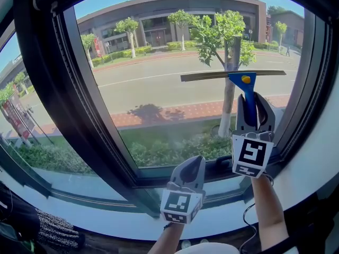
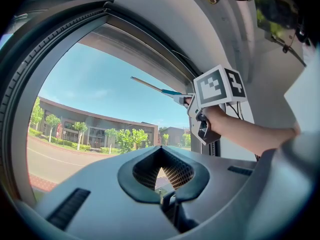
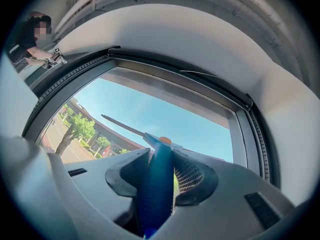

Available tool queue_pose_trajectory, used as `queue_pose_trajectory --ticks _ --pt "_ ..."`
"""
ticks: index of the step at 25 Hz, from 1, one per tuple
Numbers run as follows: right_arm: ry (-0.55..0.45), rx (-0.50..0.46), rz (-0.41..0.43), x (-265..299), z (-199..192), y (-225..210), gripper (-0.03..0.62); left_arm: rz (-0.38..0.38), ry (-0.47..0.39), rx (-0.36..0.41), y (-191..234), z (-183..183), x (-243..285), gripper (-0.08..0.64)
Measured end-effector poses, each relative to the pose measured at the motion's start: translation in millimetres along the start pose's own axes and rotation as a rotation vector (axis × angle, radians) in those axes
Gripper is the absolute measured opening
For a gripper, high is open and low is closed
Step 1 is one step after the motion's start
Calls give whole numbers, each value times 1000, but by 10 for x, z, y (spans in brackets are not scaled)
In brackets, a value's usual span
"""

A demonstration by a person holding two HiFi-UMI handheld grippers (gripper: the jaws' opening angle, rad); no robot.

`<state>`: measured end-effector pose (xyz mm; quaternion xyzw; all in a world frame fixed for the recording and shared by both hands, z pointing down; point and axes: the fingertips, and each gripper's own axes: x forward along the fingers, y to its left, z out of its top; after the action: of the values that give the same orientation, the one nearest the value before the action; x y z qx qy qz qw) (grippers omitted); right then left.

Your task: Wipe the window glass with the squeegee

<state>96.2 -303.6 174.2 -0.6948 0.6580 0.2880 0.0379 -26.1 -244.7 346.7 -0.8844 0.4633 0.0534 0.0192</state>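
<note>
- Head view: the squeegee (image 1: 245,89) is up on the right half of the window glass (image 1: 159,83). Its long blade lies level across the pane, and its blue handle points straight down.
- Right gripper view: that handle (image 3: 156,184) runs up between the two jaws, which are clamped on it from both sides. The blade stretches away to the upper left against the sky.
- The right gripper (image 1: 255,109) is held high in front of the pane, with its marker cube facing the camera and the forearm below.
- The left gripper (image 1: 193,165) sits lower, near the bottom rail of the dark window frame (image 1: 79,110) and left of the right one.
- Left gripper view: its jaws are brought together with nothing between them. Beyond them the right gripper (image 2: 202,121) holds the squeegee (image 2: 155,88) up against the blue sky.
- Through the glass are a road, a brick path, grass, trees and a long low building.
- A white sill (image 1: 296,179) runs below the frame.
- In the right gripper view, a person (image 3: 30,44) stands at the far left.
</note>
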Motion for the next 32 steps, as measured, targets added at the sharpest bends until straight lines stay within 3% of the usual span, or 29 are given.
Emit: queue_pose_trajectory --ticks 32 --pt "161 27 45 -409 -735 215 149 3 52 -25 -59 -234 34 2"
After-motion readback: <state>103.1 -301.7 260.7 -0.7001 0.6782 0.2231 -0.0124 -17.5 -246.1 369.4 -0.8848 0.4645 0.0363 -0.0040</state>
